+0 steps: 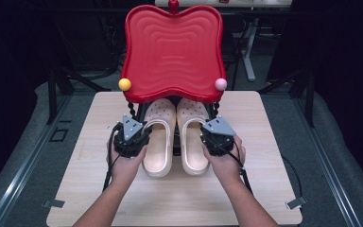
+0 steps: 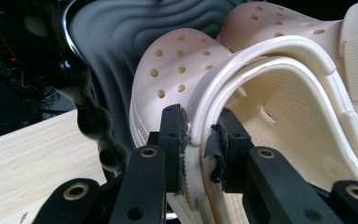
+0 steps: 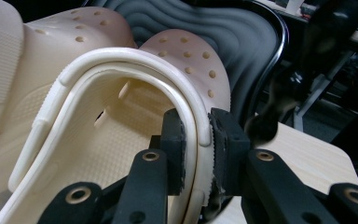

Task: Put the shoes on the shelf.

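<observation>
While both clogs sit side by side on the table, toes tucked under the red tray, I have a grip on each. My left gripper is clamped on the outer rim of the left clog, one jaw outside the wall and one inside the opening, pads pressed against the cream rim. My right gripper is clamped the same way on the outer rim of the right clog. From above, my left hand and right hand flank the pair, heels pointing toward me. The tray stands on twisted black legs (one runs just beside the left clog), with a yellow ball and a pink ball at its near corners. Its grey underside looms over the perforated toes.
</observation>
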The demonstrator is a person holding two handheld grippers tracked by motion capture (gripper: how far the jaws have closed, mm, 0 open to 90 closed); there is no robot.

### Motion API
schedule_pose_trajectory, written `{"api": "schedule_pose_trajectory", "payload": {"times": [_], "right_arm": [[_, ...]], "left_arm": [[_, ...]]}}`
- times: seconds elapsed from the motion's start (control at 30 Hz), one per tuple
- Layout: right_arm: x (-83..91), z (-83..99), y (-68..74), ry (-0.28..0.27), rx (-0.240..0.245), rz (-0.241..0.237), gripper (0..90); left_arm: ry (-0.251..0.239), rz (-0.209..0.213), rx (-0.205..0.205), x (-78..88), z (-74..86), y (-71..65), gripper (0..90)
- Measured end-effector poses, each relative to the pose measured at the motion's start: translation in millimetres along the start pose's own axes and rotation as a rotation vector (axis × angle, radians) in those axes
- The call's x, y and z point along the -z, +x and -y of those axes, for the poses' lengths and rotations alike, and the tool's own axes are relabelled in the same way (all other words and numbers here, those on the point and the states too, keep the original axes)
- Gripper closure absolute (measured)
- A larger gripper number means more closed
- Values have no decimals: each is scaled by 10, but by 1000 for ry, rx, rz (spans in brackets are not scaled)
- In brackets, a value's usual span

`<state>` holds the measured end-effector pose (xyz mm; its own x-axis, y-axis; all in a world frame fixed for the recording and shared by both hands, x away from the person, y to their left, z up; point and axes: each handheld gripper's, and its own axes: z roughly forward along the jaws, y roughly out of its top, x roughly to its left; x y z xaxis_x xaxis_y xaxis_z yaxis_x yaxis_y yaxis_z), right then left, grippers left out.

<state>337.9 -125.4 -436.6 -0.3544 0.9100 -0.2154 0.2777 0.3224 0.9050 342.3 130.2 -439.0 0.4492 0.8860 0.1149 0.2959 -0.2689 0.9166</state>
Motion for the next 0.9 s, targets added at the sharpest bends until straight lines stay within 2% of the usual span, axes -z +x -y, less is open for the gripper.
{"api": "schedule_pose_trajectory", "payload": {"times": [0.13, 0.27, 0.43, 0.5, 0.53, 0.6, 0.7, 0.83, 0.9], "right_arm": [[-75, -39, 7, -4, -3, -2, 750], [-159, -50, 25, -12, -32, -6, 746], [-211, -91, 91, -17, -10, 23, 737], [-226, -105, 94, -23, -26, 13, 728], [-222, -103, 96, -24, -31, 10, 724], [-202, -90, 105, -30, -26, -1, 712], [-179, -96, 130, -25, 3, -6, 697], [-164, -98, 99, -15, -13, -25, 665], [-157, -98, 92, -18, -11, -35, 638]], "left_arm": [[0, -6, -1, -68, -19, 6, 749], [-14, -16, 15, -145, -63, 26, 746], [-20, -27, 0, -200, -85, 45, 738], [-23, -23, 6, -203, -85, 42, 732], [-23, -23, 6, -203, -85, 42, 722], [-42, 8, 17, -178, -63, 42, 694], [-47, 27, 31, -175, -68, 37, 635], [-49, 35, 25, -175, -66, 31, 552], [-45, 40, 39, -187, -63, 47, 513]]}}
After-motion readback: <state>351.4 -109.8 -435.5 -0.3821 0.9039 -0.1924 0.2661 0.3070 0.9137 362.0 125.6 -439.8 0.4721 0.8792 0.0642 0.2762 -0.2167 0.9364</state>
